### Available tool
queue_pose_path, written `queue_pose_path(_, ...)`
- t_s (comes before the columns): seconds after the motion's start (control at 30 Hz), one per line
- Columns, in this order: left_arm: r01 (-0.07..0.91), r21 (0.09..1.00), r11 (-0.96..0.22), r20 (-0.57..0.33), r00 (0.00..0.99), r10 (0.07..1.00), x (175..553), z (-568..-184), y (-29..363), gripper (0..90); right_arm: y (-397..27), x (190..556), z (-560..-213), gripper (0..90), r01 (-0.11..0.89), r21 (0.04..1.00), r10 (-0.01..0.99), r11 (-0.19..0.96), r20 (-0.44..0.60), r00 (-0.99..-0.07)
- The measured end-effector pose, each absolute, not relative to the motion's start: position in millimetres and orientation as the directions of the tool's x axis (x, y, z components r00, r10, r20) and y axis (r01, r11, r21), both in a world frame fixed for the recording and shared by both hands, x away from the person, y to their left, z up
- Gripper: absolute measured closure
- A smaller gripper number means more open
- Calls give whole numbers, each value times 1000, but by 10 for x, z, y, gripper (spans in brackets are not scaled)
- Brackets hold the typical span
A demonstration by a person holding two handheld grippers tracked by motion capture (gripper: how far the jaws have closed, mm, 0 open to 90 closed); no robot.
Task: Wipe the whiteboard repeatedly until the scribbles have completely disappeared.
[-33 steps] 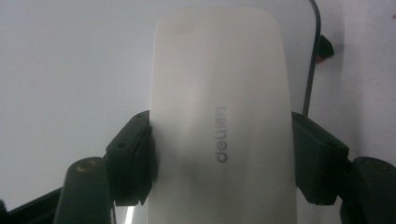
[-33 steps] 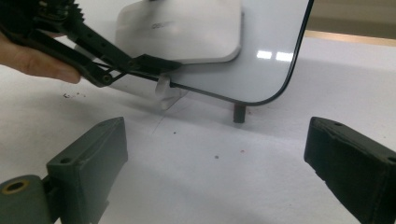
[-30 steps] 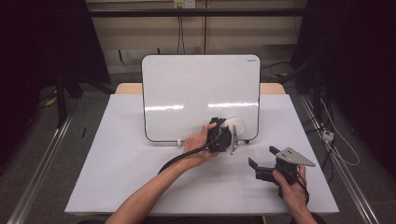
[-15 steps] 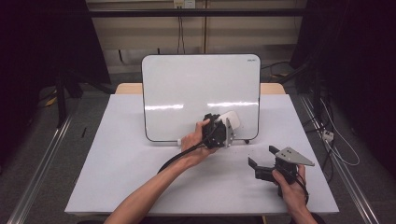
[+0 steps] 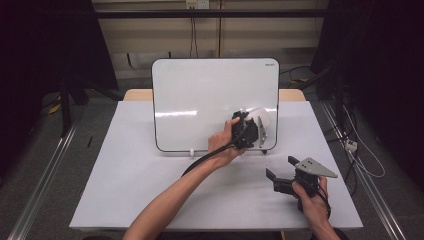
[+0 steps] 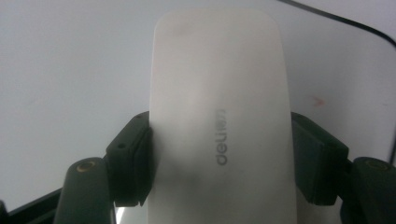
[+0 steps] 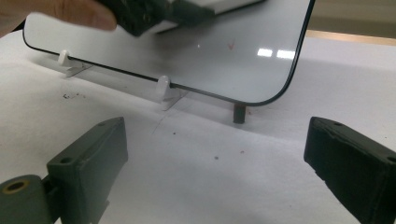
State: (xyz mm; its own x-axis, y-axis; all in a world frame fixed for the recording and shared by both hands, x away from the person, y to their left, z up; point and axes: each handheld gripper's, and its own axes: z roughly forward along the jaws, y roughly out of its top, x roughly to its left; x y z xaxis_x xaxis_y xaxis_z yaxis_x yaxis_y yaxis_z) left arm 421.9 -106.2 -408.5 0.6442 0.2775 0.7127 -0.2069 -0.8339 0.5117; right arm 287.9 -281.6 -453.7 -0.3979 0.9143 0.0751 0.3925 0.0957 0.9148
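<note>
Left gripper view: my left tool (image 6: 219, 158) clamps the white eraser (image 6: 219, 116) against the whiteboard (image 6: 70, 70); my right tool (image 7: 215, 172) rests wide open on the table (image 7: 196, 158).

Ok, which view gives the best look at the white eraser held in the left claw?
The left gripper view: the white eraser sits close up between the black pads, its grey brand lettering readable, against the whiteboard. The high view shows it small at the board's lower right. The right gripper view catches a blurred edge.
</note>
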Motion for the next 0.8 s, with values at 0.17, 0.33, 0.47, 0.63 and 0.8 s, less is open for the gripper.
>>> queue_pose_path(0.17,-250,445,-860,736,650,192,4155,-4144,-1086,312,-2806,2871,-4529,63,392,915,914,97,74,-399)
queue_pose_path(0.33,-258,395,-882,741,656,141,4110,-4174,-1072,312,-2809,2873,-4531,64,393,915,915,96,74,-395)
queue_pose_path(0.47,-257,380,-889,740,661,125,4084,-4205,-1003,312,-2816,2865,-4529,63,394,914,915,93,77,-396)
queue_pose_path(0.63,-243,381,-892,730,671,129,4051,-4251,-861,312,-2819,2860,-4529,63,391,915,915,94,75,-395)
queue_pose_path(0.8,-224,374,-900,726,674,134,4027,-4274,-679,312,-2810,2859,-4525,63,392,915,917,93,74,-393)
